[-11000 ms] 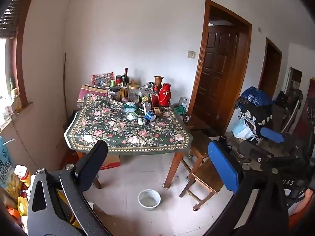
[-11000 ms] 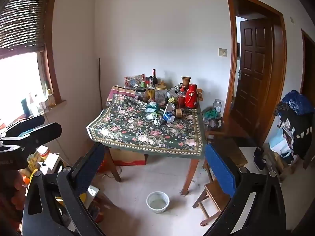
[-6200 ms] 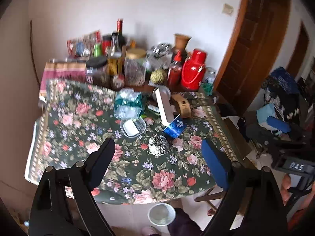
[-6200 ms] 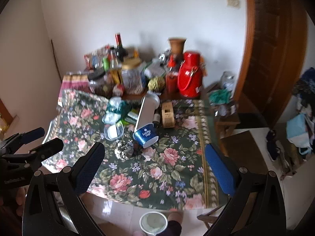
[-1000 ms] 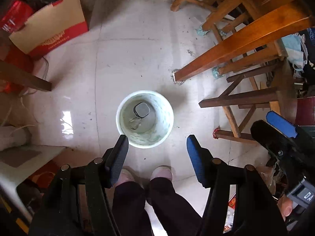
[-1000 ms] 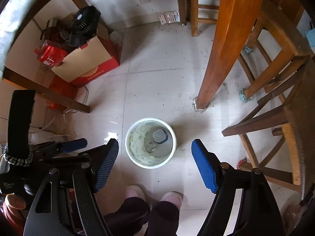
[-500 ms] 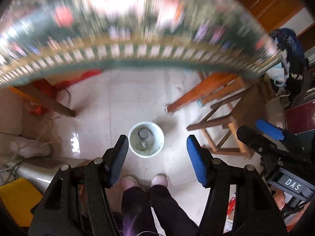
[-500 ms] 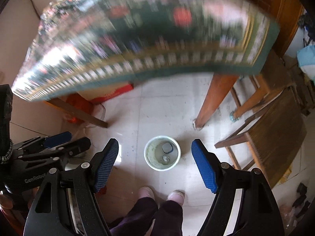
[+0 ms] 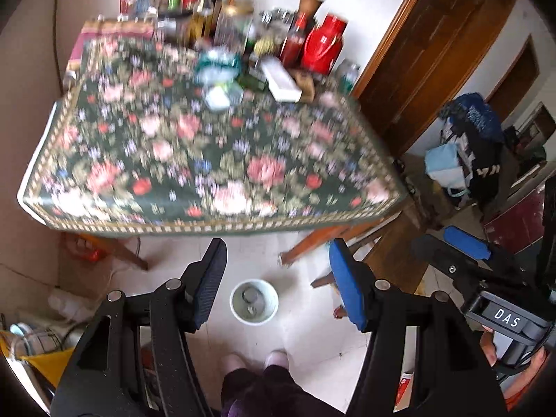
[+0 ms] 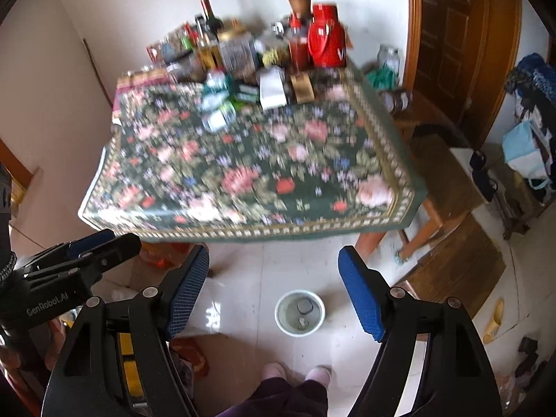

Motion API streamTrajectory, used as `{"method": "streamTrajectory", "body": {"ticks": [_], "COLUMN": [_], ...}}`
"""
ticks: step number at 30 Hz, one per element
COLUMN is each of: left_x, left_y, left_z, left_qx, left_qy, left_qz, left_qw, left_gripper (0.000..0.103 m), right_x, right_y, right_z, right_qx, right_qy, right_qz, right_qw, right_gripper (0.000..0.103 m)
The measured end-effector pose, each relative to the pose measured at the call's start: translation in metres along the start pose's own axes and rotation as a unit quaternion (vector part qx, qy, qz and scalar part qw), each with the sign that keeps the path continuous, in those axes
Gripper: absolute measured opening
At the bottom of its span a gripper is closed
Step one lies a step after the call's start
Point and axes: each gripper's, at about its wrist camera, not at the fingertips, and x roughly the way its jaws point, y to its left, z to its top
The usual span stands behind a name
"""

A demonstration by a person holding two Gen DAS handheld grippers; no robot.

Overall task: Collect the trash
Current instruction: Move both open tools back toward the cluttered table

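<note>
the small white bin (image 9: 254, 301) stands on the tiled floor just in front of the worktop (image 9: 215, 160), near its wooden leg, with two small pieces of trash lying inside; the person's feet are just behind the bin; on the worktop's floral cloth, at the far side from the bin, sit a clear plastic tub (image 10: 218, 118), a white carton (image 10: 272, 87) and a red flask (image 10: 326, 46); left gripper (image 9: 278, 279) fingers stand apart, empty; right gripper (image 10: 274, 290) fingers likewise spread, holding nothing.
</note>
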Motion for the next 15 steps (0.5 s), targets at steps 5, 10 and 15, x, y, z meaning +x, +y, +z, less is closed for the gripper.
{"method": "streamTrajectory", "body": {"ticks": [5, 10, 15], "left_x": [-0.043, -0.068, -0.073], "left_y": [-0.003, -0.004, -0.006], "left_z": [0.017, 0.028, 0.044], "left_qx": [0.027, 0.033, 0.038], "left_qy": [-0.041, -0.074, -0.087], "left_qz": [-0.008, -0.007, -0.004], "left_qw": [0.9988, 0.9967, 0.9955], "left_gripper": [0.060, 0.060, 0.060], "right_x": [-0.040, -0.060, -0.072], "right_y": [0.015, 0.022, 0.023], "right_z": [0.012, 0.019, 0.038], "right_qx": [-0.005, -0.005, -0.010], "right_qy": [-0.039, -0.075, -0.103], "right_qz": [-0.013, -0.024, -0.025], "right_qw": [0.999, 0.997, 0.994], "right_gripper": [0.076, 0.079, 0.080]}}
